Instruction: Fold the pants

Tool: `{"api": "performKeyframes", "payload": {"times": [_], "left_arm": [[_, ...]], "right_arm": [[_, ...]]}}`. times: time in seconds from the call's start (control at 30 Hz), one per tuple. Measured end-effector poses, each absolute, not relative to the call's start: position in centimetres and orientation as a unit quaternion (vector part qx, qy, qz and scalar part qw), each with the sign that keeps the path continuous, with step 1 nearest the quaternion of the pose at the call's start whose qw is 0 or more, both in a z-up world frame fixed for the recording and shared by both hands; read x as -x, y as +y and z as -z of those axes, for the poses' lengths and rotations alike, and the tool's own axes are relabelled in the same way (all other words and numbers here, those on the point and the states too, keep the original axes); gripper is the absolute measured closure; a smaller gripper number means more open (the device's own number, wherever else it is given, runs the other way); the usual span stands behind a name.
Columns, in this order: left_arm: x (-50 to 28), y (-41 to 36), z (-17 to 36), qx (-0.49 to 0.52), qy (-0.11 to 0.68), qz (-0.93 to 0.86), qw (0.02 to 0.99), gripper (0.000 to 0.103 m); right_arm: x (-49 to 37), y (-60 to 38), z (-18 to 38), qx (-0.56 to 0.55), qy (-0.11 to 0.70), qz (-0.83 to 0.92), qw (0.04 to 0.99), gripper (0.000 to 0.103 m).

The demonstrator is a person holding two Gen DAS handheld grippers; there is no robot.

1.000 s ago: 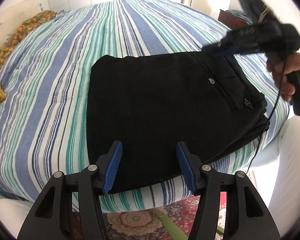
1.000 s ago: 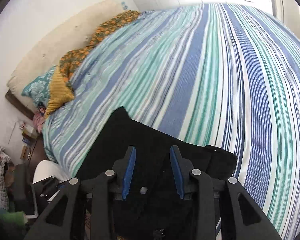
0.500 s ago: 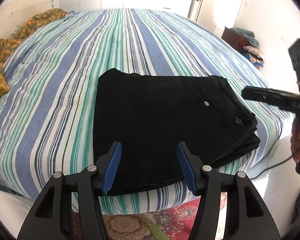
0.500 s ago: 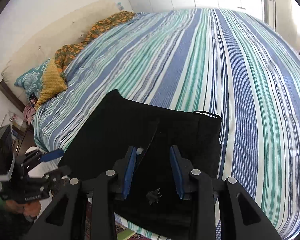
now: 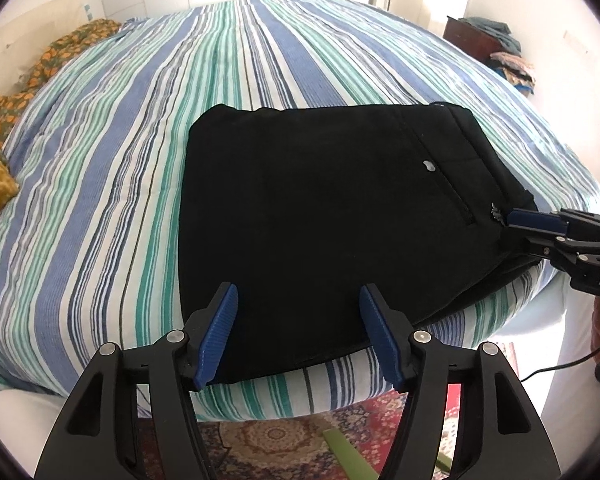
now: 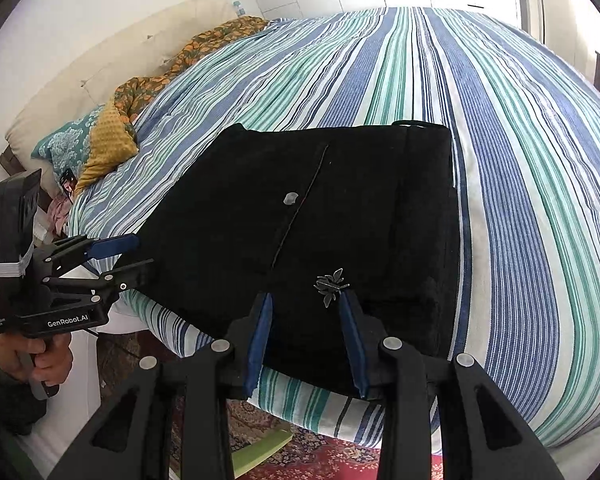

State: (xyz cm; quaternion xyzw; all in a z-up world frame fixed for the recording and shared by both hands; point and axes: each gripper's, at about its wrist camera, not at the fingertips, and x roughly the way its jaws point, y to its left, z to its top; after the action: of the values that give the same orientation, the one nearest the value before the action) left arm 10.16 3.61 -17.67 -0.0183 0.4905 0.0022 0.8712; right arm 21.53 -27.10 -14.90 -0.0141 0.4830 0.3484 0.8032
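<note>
**Black pants lie folded near the corner of the striped bed, a gripper on each side**

Black fabric, folded into a thick flat rectangle: the pants rest on the blue, green and white striped bedspread, close to the near edge and corner of the bed. A small pale button and a dark metal charm sit on the top layer, beside a pocket seam.

The left gripper hovers over the near edge of the pants. Its blue-padded fingers stand well apart and are opening; the cloth shows between them from the wrist view, but the pads do not press on it. From the right wrist view the same gripper appears off to the side, just beside the pants' edge, held by a hand in a green sleeve.

The right gripper points down at the corner of the pants nearest the charm. Its fingers stand narrowly parted, with the folded edge showing between them. In the left wrist view, one blue pad lies at the pants' corner, touching or almost touching it. I cannot tell whether they pinch the cloth or only hang over it.

A patterned red rug shows below the bed, and orange-patterned bedding lies by the headboard.
</note>
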Motion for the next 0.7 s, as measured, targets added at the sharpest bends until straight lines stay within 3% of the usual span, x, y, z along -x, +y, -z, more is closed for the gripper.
{"api": "performKeyframes", "payload": {"times": [0.7], "left_arm": [[-10.21, 3.9, 17.89, 0.019, 0.492, -0.006, 0.871, 0.031]], "right_arm": [[-21.11, -26.99, 15.33, 0.004, 0.48, -0.346, 0.806, 0.066]]}}
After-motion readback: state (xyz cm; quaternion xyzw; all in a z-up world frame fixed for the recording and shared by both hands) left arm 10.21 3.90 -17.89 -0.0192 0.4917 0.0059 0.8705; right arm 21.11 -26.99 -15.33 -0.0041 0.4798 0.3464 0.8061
